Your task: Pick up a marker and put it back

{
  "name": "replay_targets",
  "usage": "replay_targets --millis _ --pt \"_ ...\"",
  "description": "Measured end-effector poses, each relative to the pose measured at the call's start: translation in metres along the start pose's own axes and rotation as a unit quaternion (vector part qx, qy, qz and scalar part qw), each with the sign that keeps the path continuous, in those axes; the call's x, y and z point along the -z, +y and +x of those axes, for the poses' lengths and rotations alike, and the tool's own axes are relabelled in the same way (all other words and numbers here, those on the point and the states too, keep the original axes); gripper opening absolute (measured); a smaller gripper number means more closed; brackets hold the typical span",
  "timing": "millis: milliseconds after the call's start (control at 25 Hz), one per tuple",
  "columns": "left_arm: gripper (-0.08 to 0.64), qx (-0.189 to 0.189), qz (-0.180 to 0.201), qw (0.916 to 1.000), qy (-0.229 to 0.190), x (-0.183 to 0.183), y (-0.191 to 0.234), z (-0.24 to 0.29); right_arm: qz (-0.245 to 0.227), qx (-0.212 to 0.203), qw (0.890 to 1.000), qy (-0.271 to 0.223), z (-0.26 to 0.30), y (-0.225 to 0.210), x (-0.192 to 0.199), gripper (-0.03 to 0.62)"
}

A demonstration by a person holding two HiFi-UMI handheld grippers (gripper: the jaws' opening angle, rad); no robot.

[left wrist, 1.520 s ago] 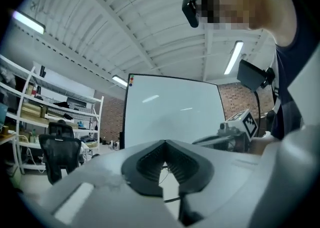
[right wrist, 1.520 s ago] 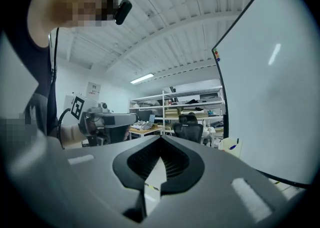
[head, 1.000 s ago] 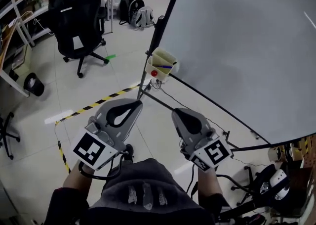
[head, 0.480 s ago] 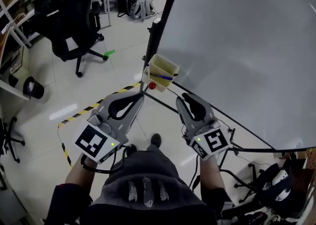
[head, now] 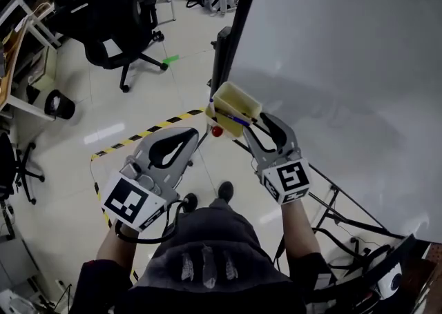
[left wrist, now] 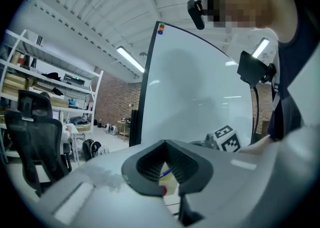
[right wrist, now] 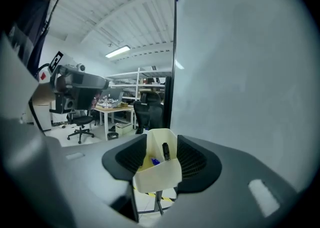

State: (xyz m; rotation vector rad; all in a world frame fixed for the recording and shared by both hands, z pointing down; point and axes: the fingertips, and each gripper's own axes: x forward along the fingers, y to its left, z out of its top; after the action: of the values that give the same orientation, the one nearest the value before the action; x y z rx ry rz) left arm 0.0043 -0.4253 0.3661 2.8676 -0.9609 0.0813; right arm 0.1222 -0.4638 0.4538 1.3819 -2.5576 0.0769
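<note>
- Only the right gripper view looks into the holder (right wrist: 157, 172): a black marker (right wrist: 165, 151) stands upright and a blue marker (right wrist: 155, 161) sits lower.
- Our right gripper (head: 254, 123) has just been opening its jaws wide. They frame the holder and grip nothing.
- Our left gripper (head: 192, 134) has its jaws together, empty, apart from the holder.
- The holder hangs at the whiteboard's (head: 345, 50) lower corner, with open floor (head: 138, 105) to the left.

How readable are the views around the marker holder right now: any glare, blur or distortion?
Head view: sharp; wide-angle bend in the whiteboard edge, a soft shadow across it, a glare patch on the floor. Right gripper view: strong fisheye, dark corners, yet the marker holder and its markers read clearly. Left gripper view: fisheye, a bright ceiling tube, holder only a sliver.
</note>
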Motion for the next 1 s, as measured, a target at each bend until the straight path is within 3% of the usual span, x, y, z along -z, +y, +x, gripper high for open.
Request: replay_targets --millis 280,680,1000 --pt "0.006 -0.031 -0.015 0.9993 0.016 0.012 0.018 -0.004 0.005 -0.015 1.000 -0.009 0.016 0.001 0.006 0.178" --pt "0.006 -0.020 -0.011 0.9994 0.027 0.018 0.018 -0.001 0.003 0.022 1.000 -0.009 0.013 -0.008 0.015 0.035" --pt "0.006 -0.020 -0.007 0.9994 0.026 0.017 0.017 -0.007 -0.034 0.031 0.999 -0.011 0.012 -0.008 0.001 0.038"
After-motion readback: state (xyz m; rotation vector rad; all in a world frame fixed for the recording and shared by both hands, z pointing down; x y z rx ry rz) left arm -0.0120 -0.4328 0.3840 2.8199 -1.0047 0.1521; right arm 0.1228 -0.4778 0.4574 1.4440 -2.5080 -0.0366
